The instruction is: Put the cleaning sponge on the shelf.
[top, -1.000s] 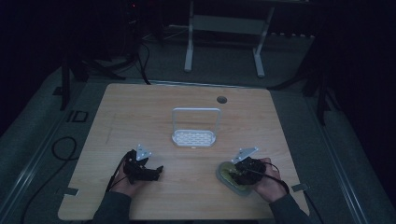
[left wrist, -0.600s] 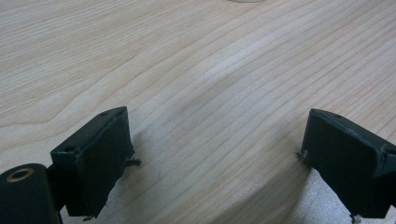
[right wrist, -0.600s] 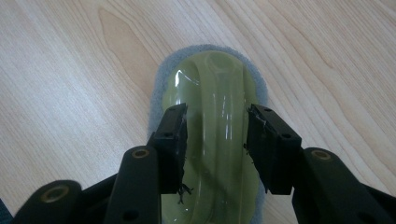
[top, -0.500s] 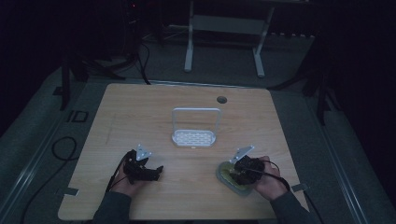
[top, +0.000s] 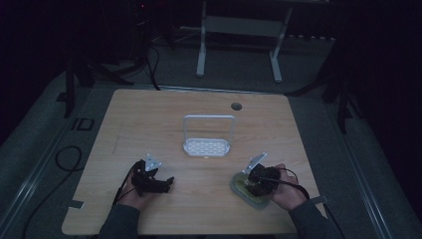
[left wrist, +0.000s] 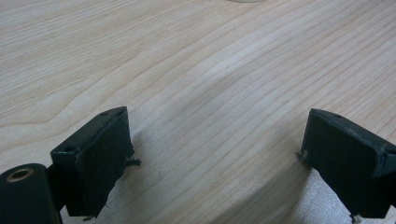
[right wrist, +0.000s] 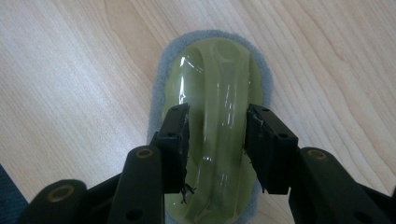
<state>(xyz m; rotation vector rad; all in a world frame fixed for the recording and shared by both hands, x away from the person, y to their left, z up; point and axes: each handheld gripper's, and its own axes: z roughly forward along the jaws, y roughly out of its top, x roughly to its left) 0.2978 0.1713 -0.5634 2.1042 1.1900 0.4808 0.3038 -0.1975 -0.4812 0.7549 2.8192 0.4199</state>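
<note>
A pale green scrubber (right wrist: 215, 70) with a grey sponge base lies flat on the wooden table (top: 149, 119) at the front right. My right gripper (right wrist: 217, 140) points down over the scrubber (top: 243, 193). Its raised handle ridge runs between the two fingers (right wrist: 175, 135). The jaws have just been closing around that ridge, and a thin gap still shows on each side. My left gripper (left wrist: 215, 158) rests low over bare wood at the front left (top: 166, 183), jaws wide apart with nothing between them.
A small white rack (top: 207, 144) with a tall wire loop stands at the table's middle, between and beyond both hands. A round cable hole (top: 236, 106) sits near the far edge. Metal stand legs (top: 239, 45) rise from the floor behind the table.
</note>
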